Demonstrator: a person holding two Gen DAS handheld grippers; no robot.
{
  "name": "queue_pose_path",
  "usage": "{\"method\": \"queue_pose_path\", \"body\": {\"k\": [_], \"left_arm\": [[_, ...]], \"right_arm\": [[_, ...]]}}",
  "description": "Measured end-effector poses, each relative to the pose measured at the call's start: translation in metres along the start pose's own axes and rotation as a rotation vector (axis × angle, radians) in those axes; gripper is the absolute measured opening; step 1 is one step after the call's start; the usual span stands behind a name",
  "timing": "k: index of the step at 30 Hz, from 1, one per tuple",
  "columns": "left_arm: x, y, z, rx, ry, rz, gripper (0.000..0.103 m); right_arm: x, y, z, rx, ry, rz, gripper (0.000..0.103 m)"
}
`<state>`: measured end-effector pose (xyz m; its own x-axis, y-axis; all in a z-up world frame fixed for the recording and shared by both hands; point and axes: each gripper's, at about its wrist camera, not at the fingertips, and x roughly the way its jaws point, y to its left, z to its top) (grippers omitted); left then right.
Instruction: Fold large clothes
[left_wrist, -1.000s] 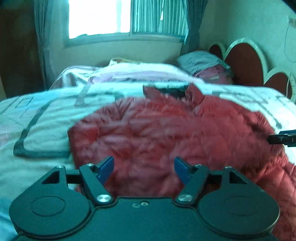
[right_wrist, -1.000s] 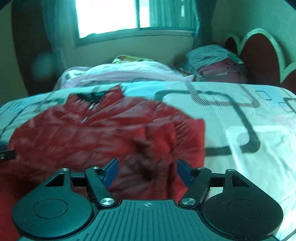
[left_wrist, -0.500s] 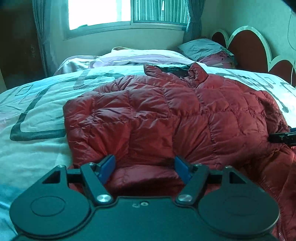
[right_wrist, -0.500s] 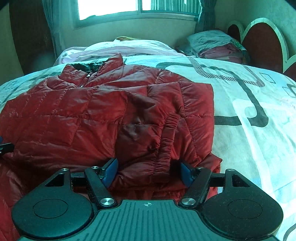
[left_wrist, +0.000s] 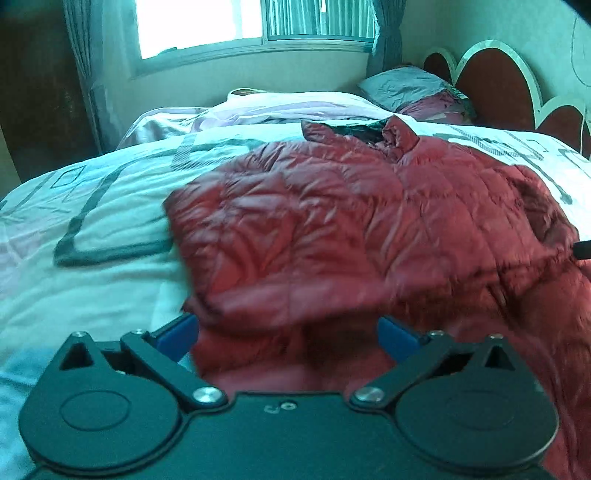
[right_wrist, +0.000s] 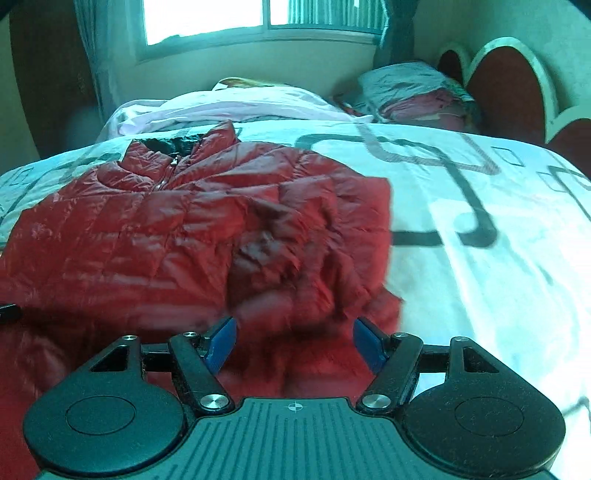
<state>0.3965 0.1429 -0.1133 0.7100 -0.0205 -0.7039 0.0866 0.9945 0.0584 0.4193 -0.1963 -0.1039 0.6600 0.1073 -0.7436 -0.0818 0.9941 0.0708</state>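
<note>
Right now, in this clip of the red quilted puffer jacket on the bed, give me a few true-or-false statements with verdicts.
1. The red quilted puffer jacket lies on a white bedspread with grey line patterns. True.
2. The left gripper has its jaws shut. False: the blue pads stand wide apart over the jacket's near edge.
3. The jacket's collar points toward the window. True.
4. The right gripper holds a pillow. False: its jaws are open, with red fabric between them.
5. The grey pillow sits by the scalloped headboard. True.
</note>
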Motion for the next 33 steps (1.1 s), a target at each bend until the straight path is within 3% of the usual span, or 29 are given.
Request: {"method": "queue_pose_path", "body": {"k": [3, 12, 14, 24, 26, 28, 33], "left_arm": [[-0.017, 0.008, -0.017, -0.018, 0.010, -0.013, 0.101], [-0.067, 0.035, -0.071, -0.076, 0.058, 0.047, 0.089], [-0.079, 0.037, -0.081, -0.090, 0.059, 0.059, 0.088], [-0.136, 0.022, -0.127, -0.129, 0.082, 0.063, 0.078], [-0.145, 0.024, -0.138, -0.168, 0.098, 0.043, 0.074], [-0.154, 0.031, -0.150, -0.238, 0.118, -0.015, 0.064], [-0.175, 0.041, -0.172, -0.356, 0.105, -0.119, 0.060]], "right_arm": [[-0.020, -0.006, -0.019, 0.005, -0.003, -0.016, 0.087], [-0.071, -0.029, -0.072, 0.094, 0.019, 0.014, 0.086], [-0.077, -0.035, -0.079, 0.114, 0.030, 0.028, 0.074], [-0.121, -0.088, -0.132, 0.203, 0.058, 0.078, 0.074], [-0.128, -0.100, -0.146, 0.235, 0.072, 0.104, 0.074], [-0.133, -0.109, -0.160, 0.264, 0.090, 0.140, 0.074], [-0.155, -0.122, -0.189, 0.322, 0.081, 0.246, 0.068]]}}
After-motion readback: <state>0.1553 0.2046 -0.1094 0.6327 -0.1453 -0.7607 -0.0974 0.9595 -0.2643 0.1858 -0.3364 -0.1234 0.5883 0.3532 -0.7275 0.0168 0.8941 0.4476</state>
